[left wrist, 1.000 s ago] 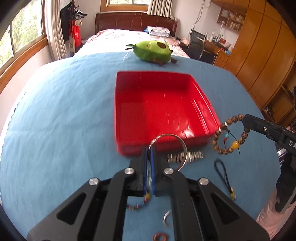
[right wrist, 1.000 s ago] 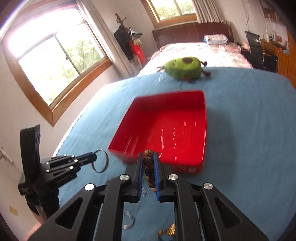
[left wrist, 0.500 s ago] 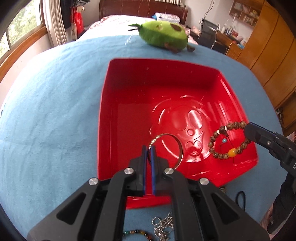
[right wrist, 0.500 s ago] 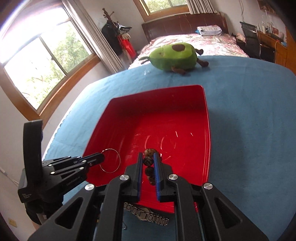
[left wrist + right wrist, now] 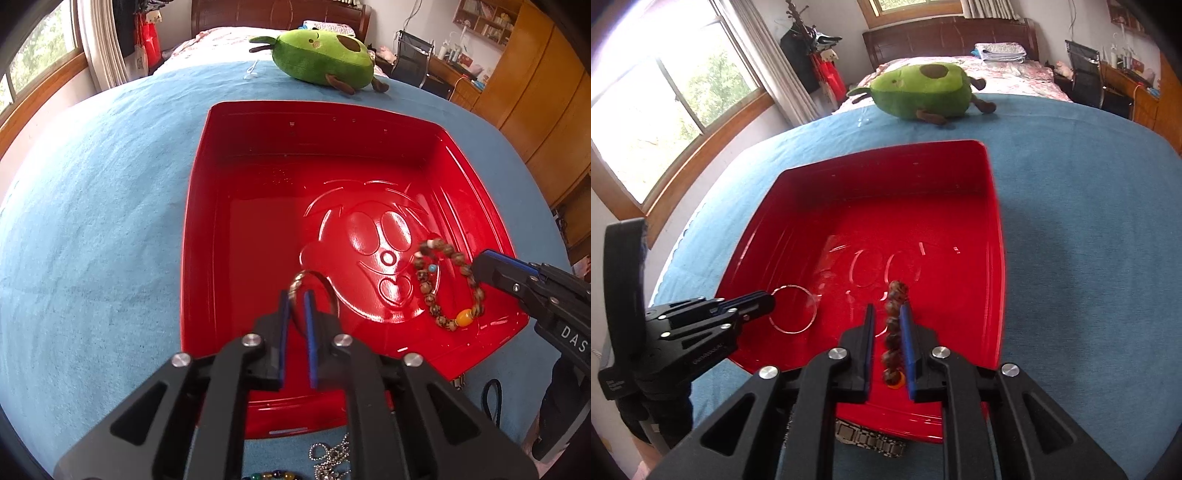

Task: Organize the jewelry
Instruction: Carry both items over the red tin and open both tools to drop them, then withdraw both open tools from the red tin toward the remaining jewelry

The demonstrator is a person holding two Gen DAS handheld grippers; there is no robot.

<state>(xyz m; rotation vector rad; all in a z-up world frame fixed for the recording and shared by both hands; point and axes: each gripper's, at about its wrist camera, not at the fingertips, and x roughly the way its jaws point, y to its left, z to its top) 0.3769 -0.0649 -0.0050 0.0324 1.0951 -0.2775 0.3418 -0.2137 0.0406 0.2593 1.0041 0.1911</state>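
Both grippers are hanging low over the red tray point(image 5: 207, 236) so the jewelry can drop softly inside it. The left gripper point(image 5: 296, 308) is opening its fingers, and the silver ring point(image 5: 792, 308) is sitting loose between them, just above the tray floor. The right gripper point(image 5: 888, 325) is opening its fingers too, letting go of the bead bracelet point(image 5: 443, 288). More chains point(image 5: 330, 458) are waiting on the blue tabletop point(image 5: 92, 221), so the job is only beginning.
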